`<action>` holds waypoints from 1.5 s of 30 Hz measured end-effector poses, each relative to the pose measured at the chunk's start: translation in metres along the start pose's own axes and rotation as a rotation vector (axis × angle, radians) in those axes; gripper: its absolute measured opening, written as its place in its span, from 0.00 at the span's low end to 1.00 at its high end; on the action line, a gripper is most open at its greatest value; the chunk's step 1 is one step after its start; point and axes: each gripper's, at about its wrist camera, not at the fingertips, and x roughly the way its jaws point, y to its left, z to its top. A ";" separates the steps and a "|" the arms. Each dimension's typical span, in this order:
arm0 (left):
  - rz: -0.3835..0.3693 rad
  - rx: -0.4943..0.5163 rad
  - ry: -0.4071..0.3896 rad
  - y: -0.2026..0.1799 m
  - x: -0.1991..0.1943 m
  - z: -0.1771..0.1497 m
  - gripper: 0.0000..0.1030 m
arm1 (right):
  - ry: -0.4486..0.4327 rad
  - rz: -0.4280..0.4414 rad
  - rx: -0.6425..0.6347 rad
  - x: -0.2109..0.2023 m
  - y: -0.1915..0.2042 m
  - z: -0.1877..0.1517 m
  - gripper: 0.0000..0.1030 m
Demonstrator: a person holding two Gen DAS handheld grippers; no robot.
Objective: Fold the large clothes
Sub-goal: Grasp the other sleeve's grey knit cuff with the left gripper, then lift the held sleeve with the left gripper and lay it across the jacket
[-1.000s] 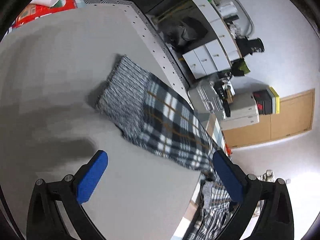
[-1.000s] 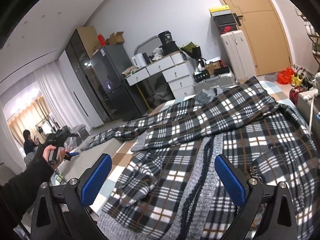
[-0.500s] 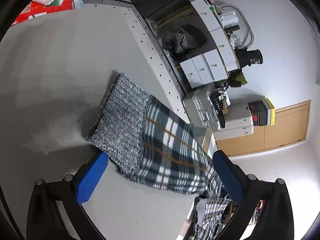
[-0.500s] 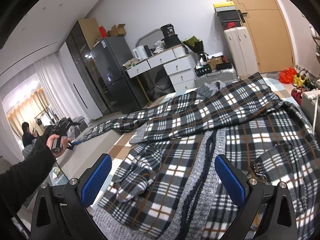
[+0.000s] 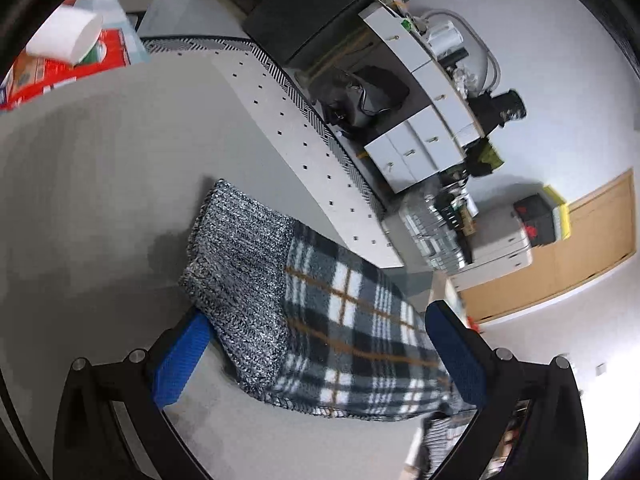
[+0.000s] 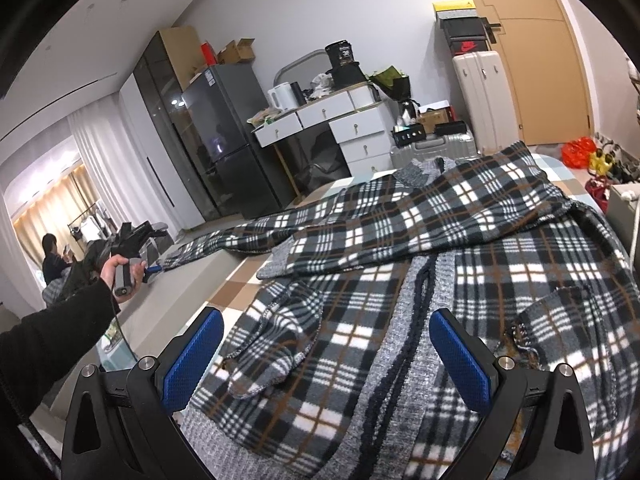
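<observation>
A large black, white and brown plaid jacket [image 6: 400, 240] with grey knit trim lies spread out flat. One sleeve [image 5: 348, 320] stretches onto a grey surface [image 5: 100, 200] and ends in a grey knit cuff [image 5: 240, 264]. My left gripper [image 5: 318, 354] is open, its blue pads on either side of the sleeve just behind the cuff. In the right wrist view a hand [image 6: 116, 268] holds that gripper at the sleeve's far end. My right gripper [image 6: 326, 360] hovers open over the jacket's grey front band [image 6: 404, 360], holding nothing.
A red box [image 5: 68, 64] with a white roll sits at the grey surface's far corner. Beyond the bed stand a dark fridge [image 6: 224, 140], white drawers [image 6: 340, 128] and suitcases [image 6: 480, 96]. A person [image 6: 52, 256] sits far left.
My left gripper has closed in on the sleeve end, so the cuff now lies between its open fingers. The right gripper has barely shifted over the jacket.
</observation>
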 end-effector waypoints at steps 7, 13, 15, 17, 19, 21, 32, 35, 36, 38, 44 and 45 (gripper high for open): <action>0.165 0.054 -0.063 -0.001 0.001 -0.008 0.32 | -0.008 0.002 0.007 -0.001 0.000 0.001 1.00; 0.149 -0.003 -0.071 0.016 -0.002 -0.008 0.07 | -0.008 0.015 0.023 -0.002 -0.002 0.001 1.00; 0.148 0.002 -0.095 0.011 -0.007 -0.008 0.06 | -0.009 0.017 0.025 -0.003 -0.001 0.002 1.00; 0.140 0.010 -0.130 -0.002 -0.013 -0.009 0.06 | -0.013 0.018 0.024 -0.003 -0.001 0.002 1.00; 0.127 0.025 -0.164 -0.017 -0.021 -0.009 0.06 | -0.020 0.021 0.027 -0.004 -0.001 0.003 1.00; 0.109 0.050 -0.192 -0.037 -0.031 -0.009 0.05 | -0.028 0.027 0.032 -0.006 -0.001 0.004 1.00; -0.115 0.278 -0.266 -0.192 -0.064 -0.048 0.05 | -0.080 0.081 0.053 -0.027 -0.003 0.011 1.00; -0.202 0.340 -0.226 -0.241 -0.064 -0.070 0.05 | -0.102 0.090 0.057 -0.037 -0.006 0.013 1.00; -0.227 0.368 -0.208 -0.257 -0.063 -0.079 0.05 | -0.113 0.093 0.063 -0.040 -0.007 0.014 1.00; -0.270 0.424 -0.170 -0.292 -0.058 -0.104 0.05 | -0.135 0.101 0.080 -0.048 -0.012 0.017 1.00; -0.391 0.593 -0.021 -0.377 -0.027 -0.189 0.05 | -0.247 0.116 0.174 -0.080 -0.036 0.027 1.00; -0.406 0.617 0.007 -0.384 -0.020 -0.197 0.05 | -0.269 0.112 0.189 -0.086 -0.041 0.028 1.00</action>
